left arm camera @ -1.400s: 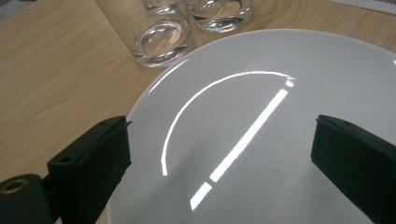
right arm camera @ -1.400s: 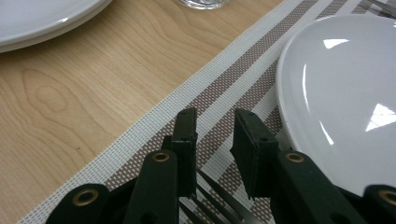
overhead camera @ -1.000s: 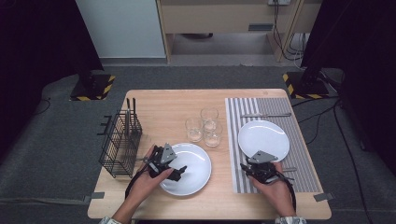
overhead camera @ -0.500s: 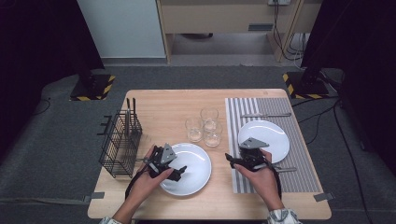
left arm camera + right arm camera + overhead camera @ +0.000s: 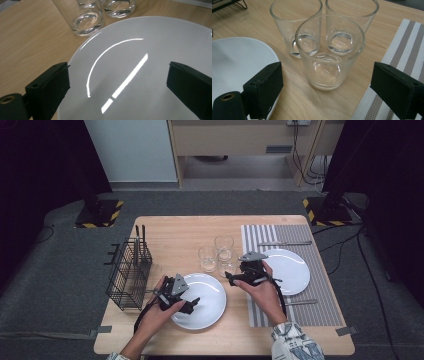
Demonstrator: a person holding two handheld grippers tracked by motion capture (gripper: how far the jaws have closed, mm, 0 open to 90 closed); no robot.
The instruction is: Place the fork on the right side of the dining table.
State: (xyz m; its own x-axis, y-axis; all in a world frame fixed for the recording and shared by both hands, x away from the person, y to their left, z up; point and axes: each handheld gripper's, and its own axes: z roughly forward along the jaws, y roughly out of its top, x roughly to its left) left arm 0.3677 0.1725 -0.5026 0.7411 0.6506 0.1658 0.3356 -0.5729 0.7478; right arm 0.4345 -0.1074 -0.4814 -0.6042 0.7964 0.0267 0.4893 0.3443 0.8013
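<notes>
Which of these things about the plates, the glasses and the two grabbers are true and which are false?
1. The left gripper hangs over the white plate with its jaws wide open. True.
2. The right gripper is squeezing a glass. False: its jaws stand open, with the nearest glass between them but untouched.
3. Three empty glasses stand close together on the table. True.
4. The wire basket sits on the striped placemat. False: it stands at the table's left edge, far from the placemat.
5. The second plate lies on the striped placemat. True.
</notes>
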